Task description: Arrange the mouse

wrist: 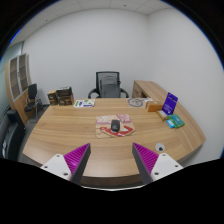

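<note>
While gripper [111, 160] gapes, one mouse [115, 125]

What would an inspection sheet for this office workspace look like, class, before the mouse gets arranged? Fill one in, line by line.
Surface: wooden table, curved front edge, mostly bare.
Job's things: dark mouse on a reddish patterned mat at the table's middle, well beyond the fingers.
Clutter: purple box and a greenish item at the table's far right end; boxes on the far left side.
Grippers: gripper open, holding nothing, above the table's near edge.
Cables: nothing seen.
Surroundings: black office chair behind the table, white walls, shelving to the left.
</note>
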### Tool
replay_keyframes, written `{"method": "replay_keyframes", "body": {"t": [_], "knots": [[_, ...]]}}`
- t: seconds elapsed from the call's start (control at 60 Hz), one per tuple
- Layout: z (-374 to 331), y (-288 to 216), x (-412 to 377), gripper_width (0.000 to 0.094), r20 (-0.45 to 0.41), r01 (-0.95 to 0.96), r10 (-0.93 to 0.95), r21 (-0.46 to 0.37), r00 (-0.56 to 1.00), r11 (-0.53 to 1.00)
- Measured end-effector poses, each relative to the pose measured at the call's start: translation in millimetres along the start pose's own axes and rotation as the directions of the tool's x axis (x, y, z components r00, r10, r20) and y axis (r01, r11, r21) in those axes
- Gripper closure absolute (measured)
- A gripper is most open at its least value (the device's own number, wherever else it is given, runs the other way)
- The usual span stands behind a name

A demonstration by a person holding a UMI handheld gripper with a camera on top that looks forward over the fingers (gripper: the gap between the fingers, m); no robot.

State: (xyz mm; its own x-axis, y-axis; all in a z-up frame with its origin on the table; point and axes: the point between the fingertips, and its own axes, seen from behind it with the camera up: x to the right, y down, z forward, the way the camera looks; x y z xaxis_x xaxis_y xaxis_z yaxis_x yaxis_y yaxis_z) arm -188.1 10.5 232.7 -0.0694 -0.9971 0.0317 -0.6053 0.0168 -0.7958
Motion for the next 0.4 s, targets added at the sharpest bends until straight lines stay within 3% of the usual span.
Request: {"method": "replay_keyframes", "body": {"t": [0.4], "knots": [[-32.4, 15.7, 0.9, 0.0064, 0.0, -0.008, 0.008, 0.012, 1.0, 1.0]]}}
